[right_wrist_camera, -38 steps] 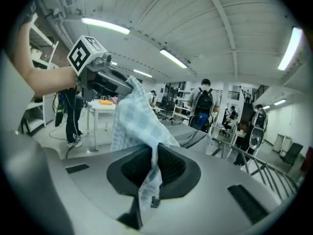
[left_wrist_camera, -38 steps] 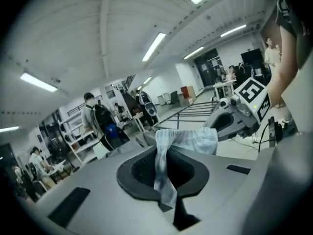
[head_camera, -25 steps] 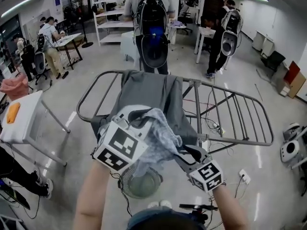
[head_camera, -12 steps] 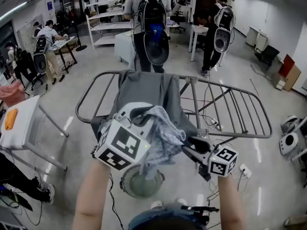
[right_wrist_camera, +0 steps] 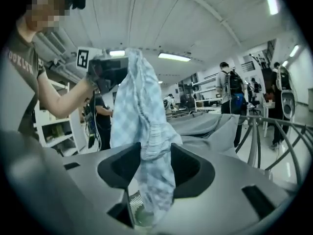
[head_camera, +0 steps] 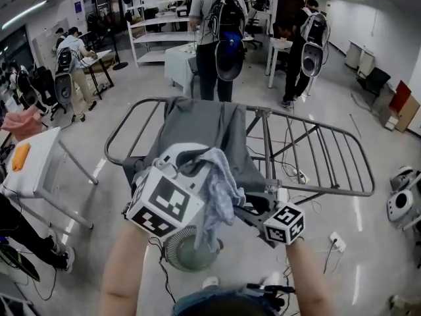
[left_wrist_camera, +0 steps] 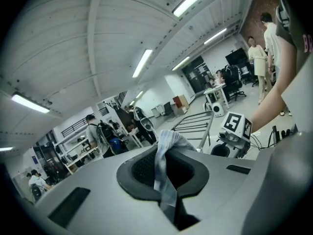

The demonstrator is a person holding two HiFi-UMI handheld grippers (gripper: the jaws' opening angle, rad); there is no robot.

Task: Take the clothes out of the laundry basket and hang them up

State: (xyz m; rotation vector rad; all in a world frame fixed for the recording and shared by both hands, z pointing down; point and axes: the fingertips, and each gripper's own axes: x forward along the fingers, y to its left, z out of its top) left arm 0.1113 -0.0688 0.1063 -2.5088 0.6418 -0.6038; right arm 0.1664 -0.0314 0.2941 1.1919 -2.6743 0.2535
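Observation:
A light blue checked cloth (head_camera: 218, 184) hangs between my two grippers, just in front of the grey drying rack (head_camera: 316, 151). My left gripper (head_camera: 195, 168) is shut on its upper part; in the left gripper view a thin strip of the cloth (left_wrist_camera: 165, 156) is pinched in the left gripper (left_wrist_camera: 166, 182). Lower right, my right gripper (head_camera: 245, 212) is shut on a bunched fold. The right gripper view has the cloth (right_wrist_camera: 138, 106) rising from the right gripper (right_wrist_camera: 149, 180) up towards the other one. A grey garment (head_camera: 200, 133) is draped over the rack's left half.
A floor fan (head_camera: 191, 250) stands below the grippers, with cables around it. A white table (head_camera: 33, 166) is at the left, a pink bundle (head_camera: 21, 120) behind it. People with backpacks (head_camera: 220, 31) stand beyond the rack. The rack's right bars are bare.
The right gripper swung out to the right and came back towards the left one. The cloth now hangs in a narrower bunch. The left gripper shifted slightly.

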